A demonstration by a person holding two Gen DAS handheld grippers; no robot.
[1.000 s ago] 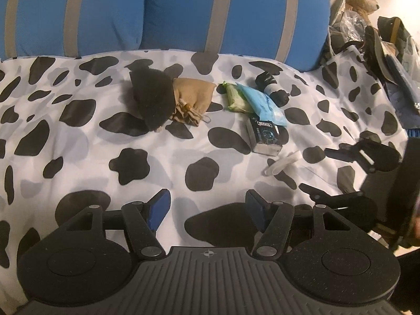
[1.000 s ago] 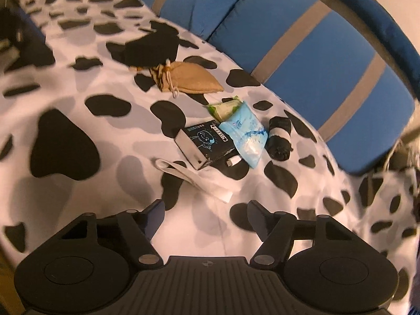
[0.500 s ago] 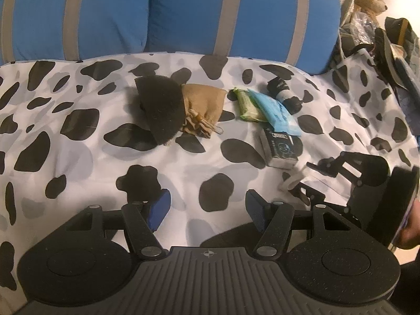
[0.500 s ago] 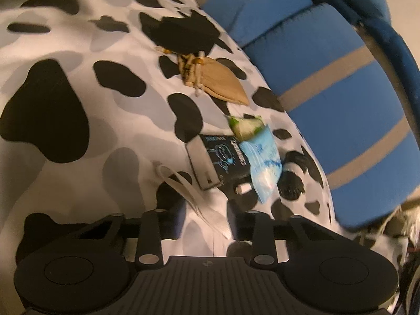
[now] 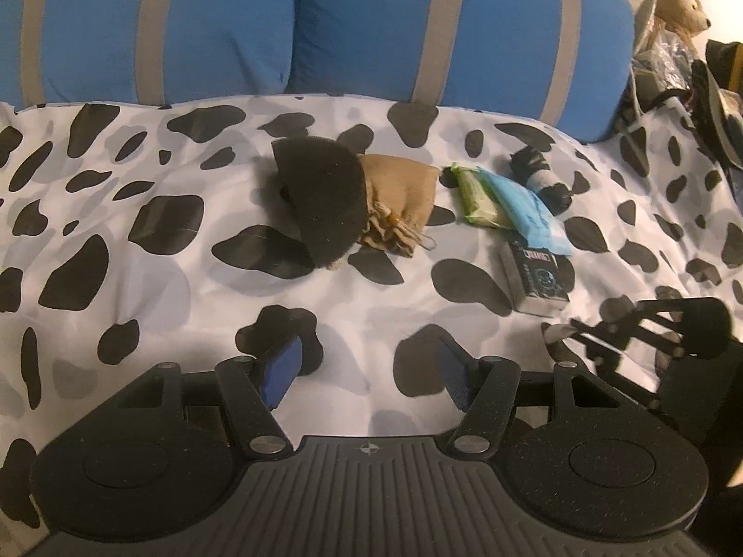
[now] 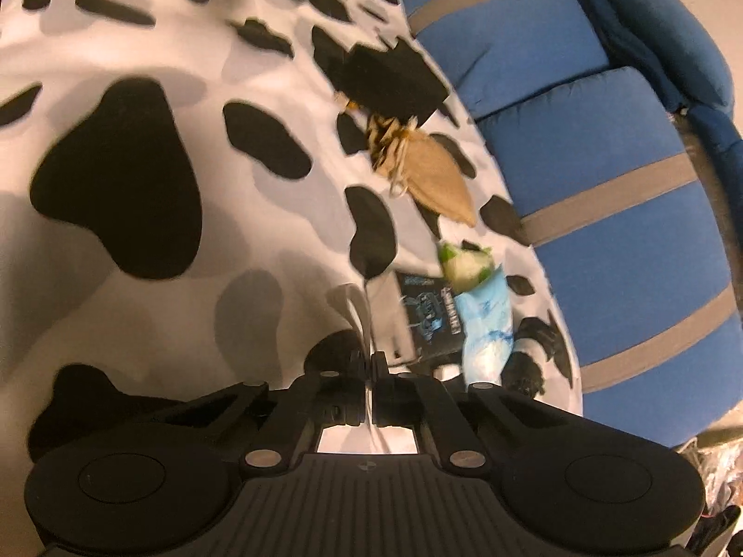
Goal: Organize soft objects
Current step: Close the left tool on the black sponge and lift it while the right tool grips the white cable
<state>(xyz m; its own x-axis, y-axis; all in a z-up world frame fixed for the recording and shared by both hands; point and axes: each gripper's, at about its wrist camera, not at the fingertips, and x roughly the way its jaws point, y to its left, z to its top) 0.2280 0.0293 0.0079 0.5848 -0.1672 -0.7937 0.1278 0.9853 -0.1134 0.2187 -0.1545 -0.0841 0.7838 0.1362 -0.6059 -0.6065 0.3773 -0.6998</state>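
Observation:
A row of soft things lies on the cow-print cover (image 5: 139,288): a black fuzzy pouch (image 5: 320,199), a tan drawstring bag (image 5: 399,195), a green tissue pack (image 5: 473,195), a light blue packet (image 5: 529,213), a dark box (image 5: 538,278) and a black-and-white roll (image 5: 538,176). My left gripper (image 5: 364,371) is open and empty, in front of them. My right gripper (image 6: 371,362) is shut on a thin white strip (image 6: 355,306) just before the dark box (image 6: 427,320). It also shows at the right in the left wrist view (image 5: 599,339).
Blue cushions with grey stripes (image 5: 371,28) line the back. A teddy bear (image 5: 678,0) and a pile of bags and clutter (image 5: 696,79) sit at the far right. In the right wrist view the tan bag (image 6: 432,176) and black pouch (image 6: 394,79) lie farther off.
My right gripper moved down to the white strip and closed on it. My left gripper stayed open and drew back a little, so the row sits farther away.

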